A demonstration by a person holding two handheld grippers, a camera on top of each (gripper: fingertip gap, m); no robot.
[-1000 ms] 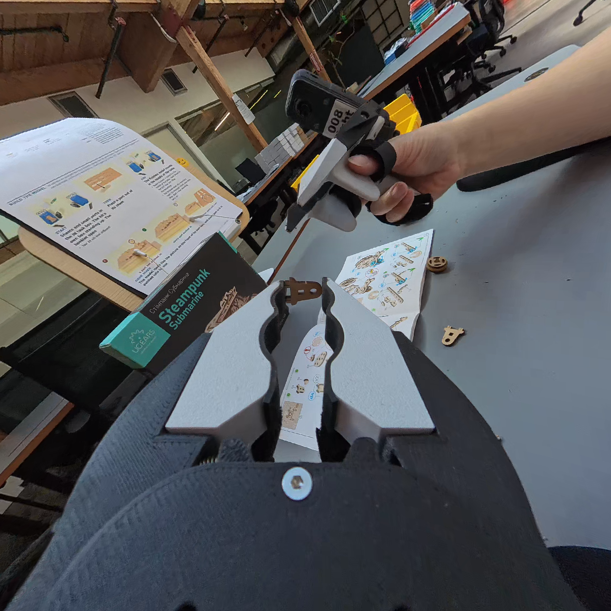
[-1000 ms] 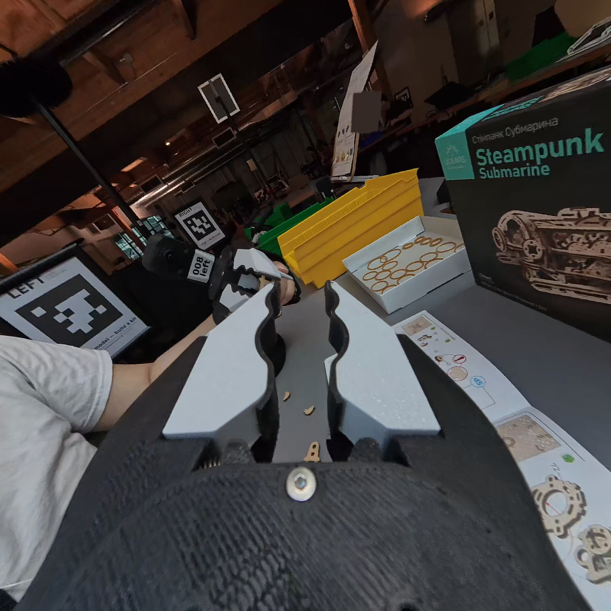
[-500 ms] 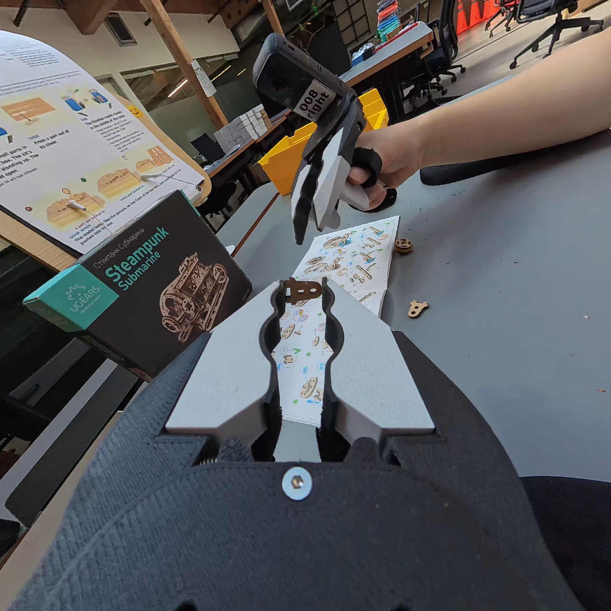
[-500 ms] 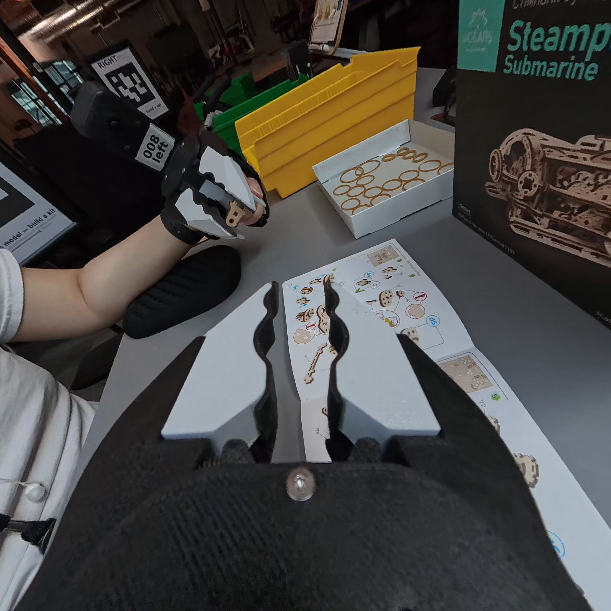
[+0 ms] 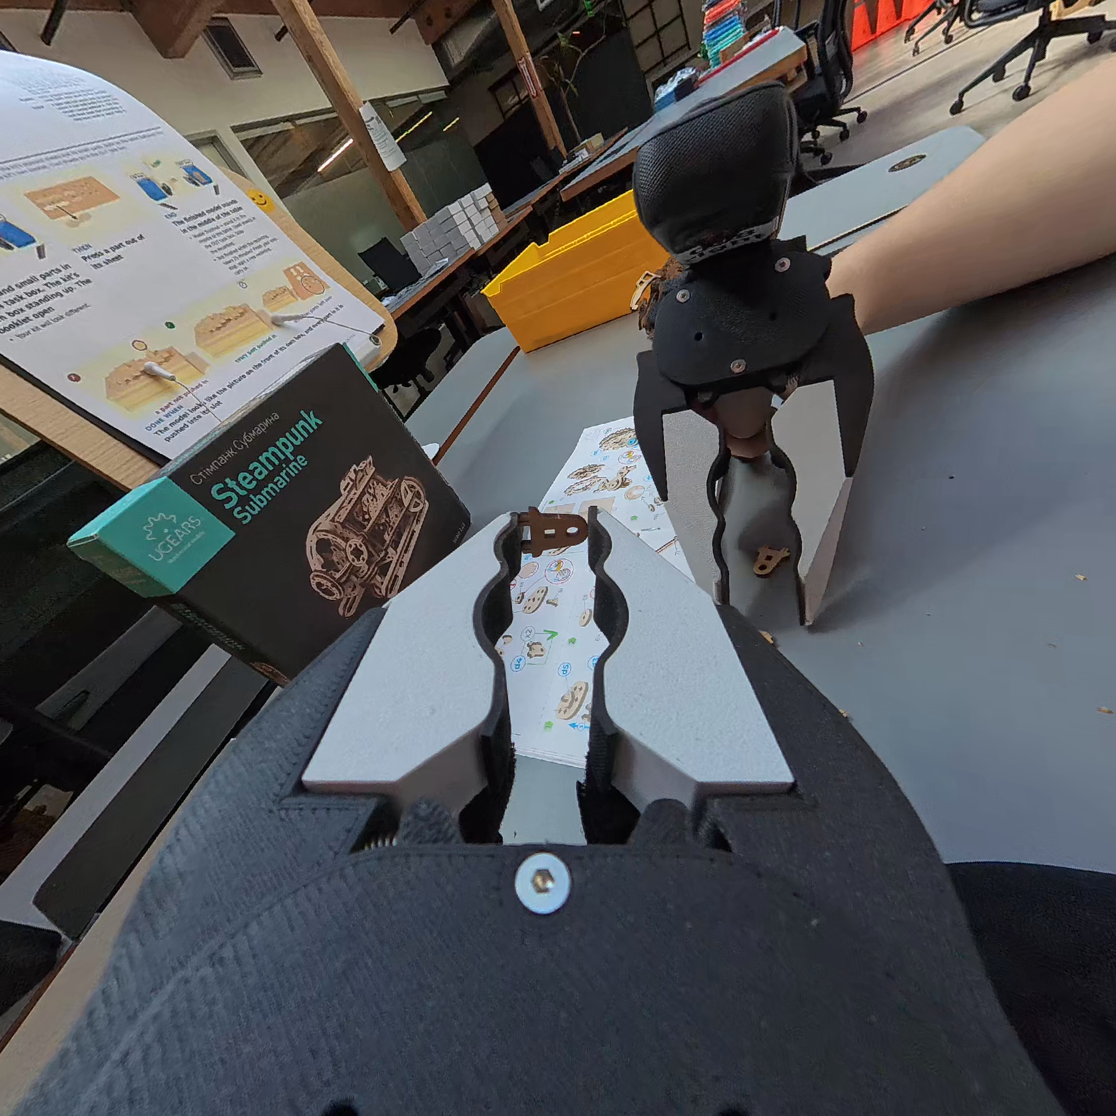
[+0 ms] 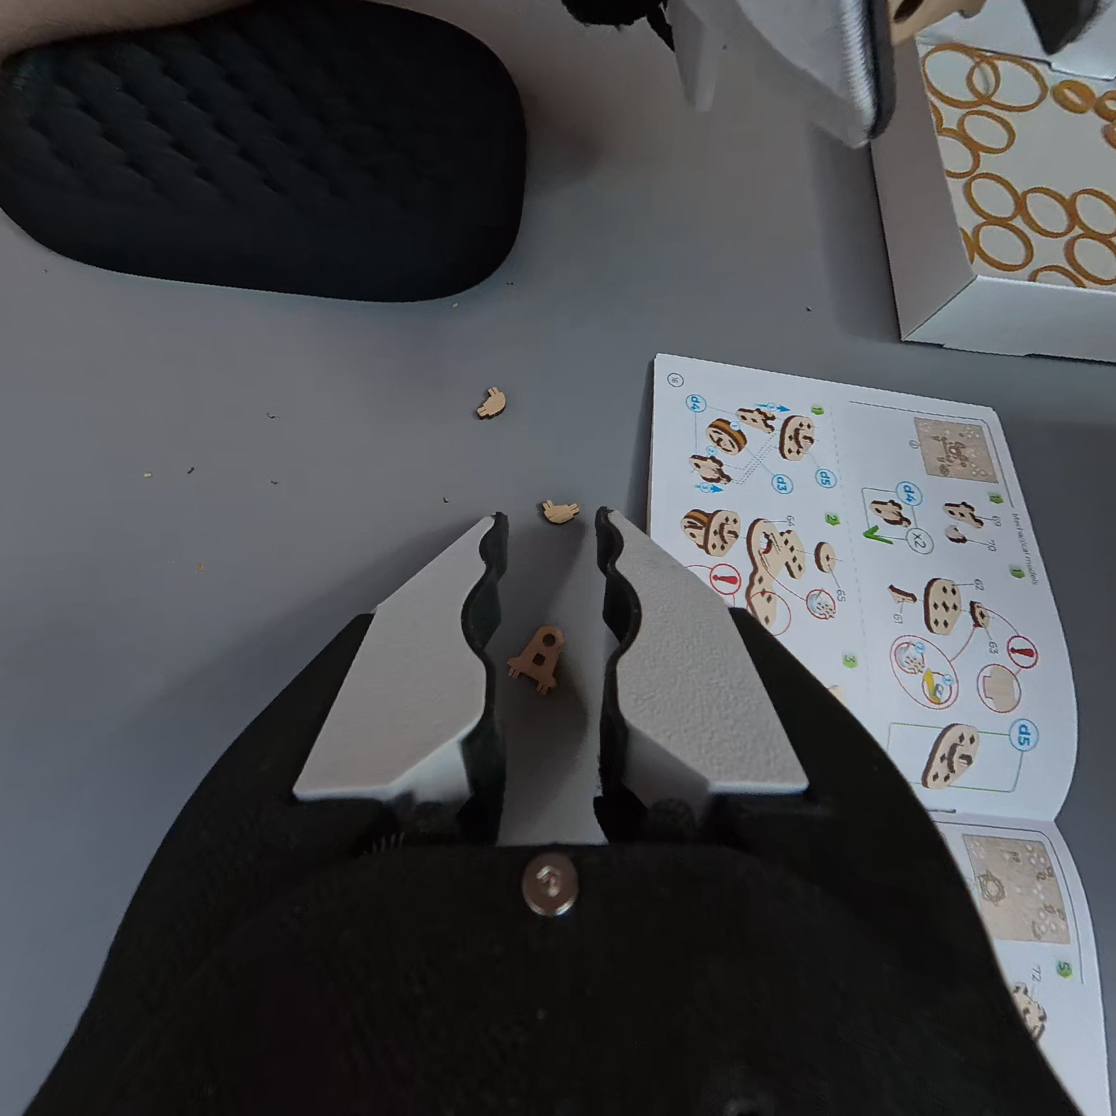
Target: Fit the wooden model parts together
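Note:
My left gripper (image 5: pixel 552 517) is shut on a small dark wooden part with two holes (image 5: pixel 555 532), held at the fingertips above the booklet (image 5: pixel 561 652). My right gripper (image 6: pixel 551 519) is open and points straight down at the grey table. A loose flat wooden part with one hole (image 6: pixel 537 658) lies on the table between its fingers, not touched. In the left wrist view the right gripper (image 5: pixel 764 607) stands tips-down around that part (image 5: pixel 768 558). Two tiny wooden pieces (image 6: pixel 560 512) (image 6: pixel 492 403) lie just beyond the tips. The left gripper's fingers (image 6: pixel 809 54) show at the top edge.
An open instruction booklet (image 6: pixel 845 543) lies right of the right gripper. A white box of wooden rings (image 6: pixel 942 314) sits beyond it. A black arm pad (image 6: pixel 259 145) lies far left. The kit box (image 5: pixel 290 513), a yellow bin (image 5: pixel 574 284) and an instruction board (image 5: pixel 151 241) stand behind. Left tips to right tips: about 12 cm.
The right gripper has swung from held up in the air to pointing down at the table, straddling the loose part. The left gripper keeps its part and has tilted only slightly.

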